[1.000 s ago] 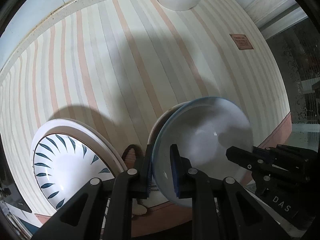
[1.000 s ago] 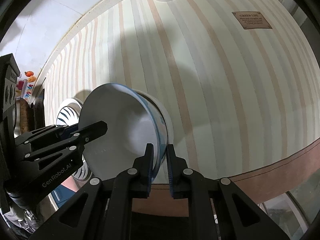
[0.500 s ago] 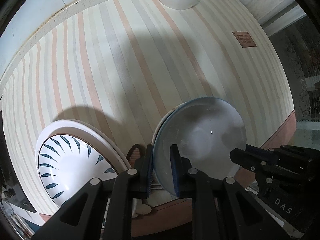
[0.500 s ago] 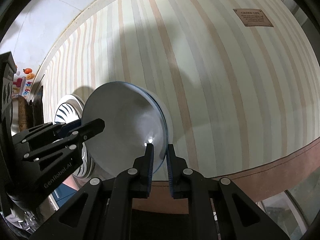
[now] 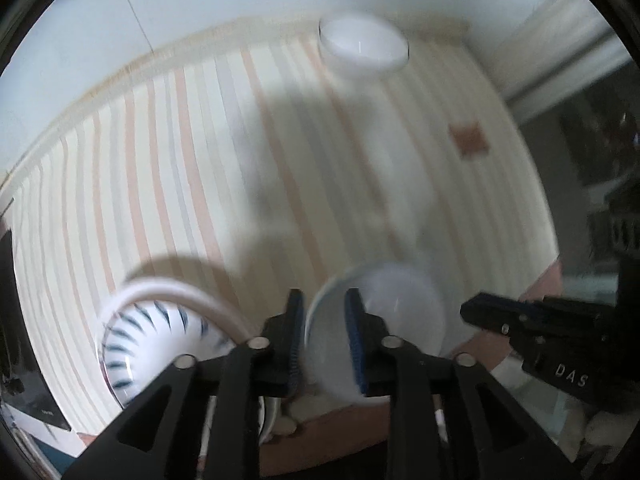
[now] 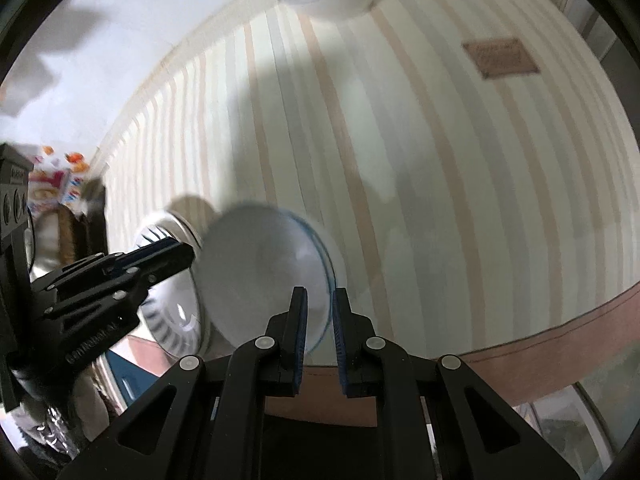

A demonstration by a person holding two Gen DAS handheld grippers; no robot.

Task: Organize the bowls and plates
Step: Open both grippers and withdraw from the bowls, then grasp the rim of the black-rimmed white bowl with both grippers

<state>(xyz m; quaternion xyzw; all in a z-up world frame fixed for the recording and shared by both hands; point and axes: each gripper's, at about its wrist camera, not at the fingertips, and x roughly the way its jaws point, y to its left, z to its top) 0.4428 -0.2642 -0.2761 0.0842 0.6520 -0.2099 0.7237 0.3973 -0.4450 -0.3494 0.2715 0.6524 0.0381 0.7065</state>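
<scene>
The blue-rimmed bowl (image 5: 396, 312) sits low at the tips of both tools, near the front edge of the table. Its thin rim shows in the gap of the left gripper (image 5: 324, 320). That gripper's jaws have just been opening, and its blue pads (image 5: 354, 332) do not press on the rim, so it has let go. The right gripper (image 6: 320, 320) comes at the bowl from the other side. The rim shows in its gap too, close to one pad, but the picture is too blurry to tell if it pinches or not.

Two tools on two sides keep a round, slippery bowl from tipping, so this looks like a careful set-down.

Just to the left of the left gripper lies a white plate with dark leaf marks (image 5: 160, 340). Its place close by fits with sorting: plates in one spot, bowls in another. Far ahead of both tools, by the wall, stands a plain white bowl (image 5: 362, 46), well apart from the rest.

The table wears a striped tablecloth (image 5: 200, 160), cream with pink and grey lines, and a small brown label (image 5: 468, 142) ahead and to the right. The wall behind is pale.
</scene>
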